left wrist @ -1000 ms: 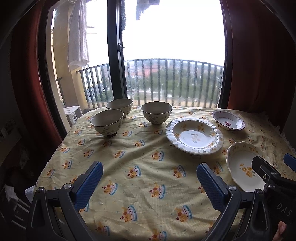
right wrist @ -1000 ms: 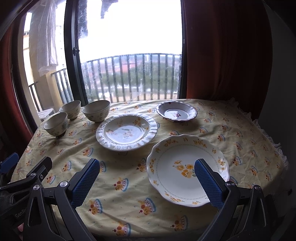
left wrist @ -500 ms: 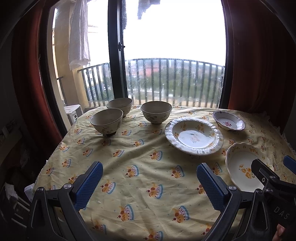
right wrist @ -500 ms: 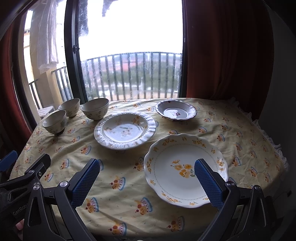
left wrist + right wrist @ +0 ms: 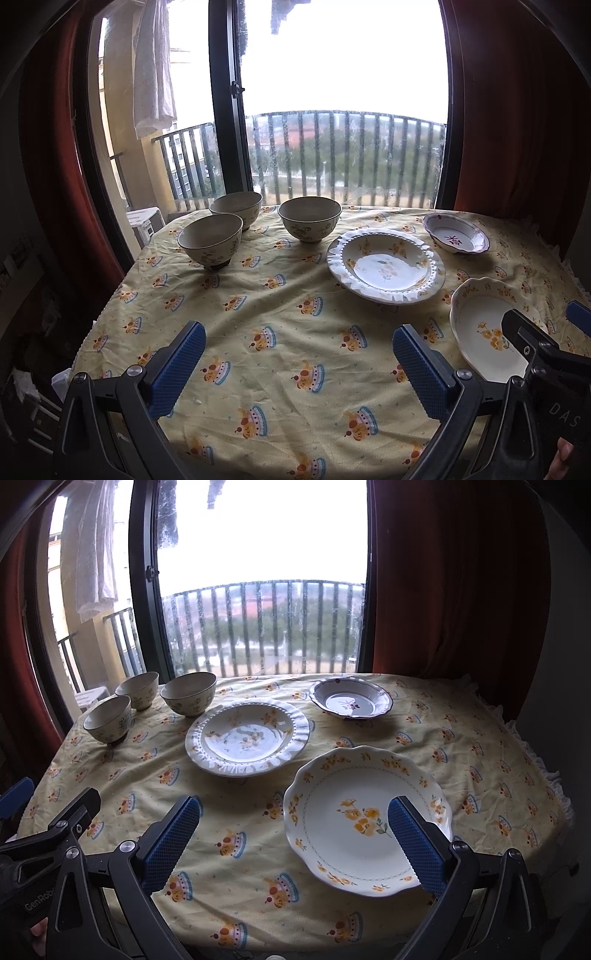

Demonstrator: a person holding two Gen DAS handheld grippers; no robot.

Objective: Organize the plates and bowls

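My left gripper [image 5: 299, 363] hangs over the tabletop [image 5: 258, 306] in its yellow cloth printed with small cakes; its blue-padded jaws stand wide apart with nothing between them. Far ahead and left of those jaws I see three cream ceramic bowls with a faint floral print: the nearest bowl [image 5: 210, 239], the rear bowl [image 5: 236, 205] just behind it, and the third bowl [image 5: 309, 218] to their right. Ahead and right of the left jaws sits the wide white plate with a beaded, ruffled rim [image 5: 386, 268]. Beyond it lies the small white dish with a purple edge and flower [image 5: 351, 698]. My right gripper [image 5: 293, 830] also has its jaws spread open, empty; the scalloped white plate with yellow flowers [image 5: 364, 819] lies under the right-hand jaw, reaching into the gap.
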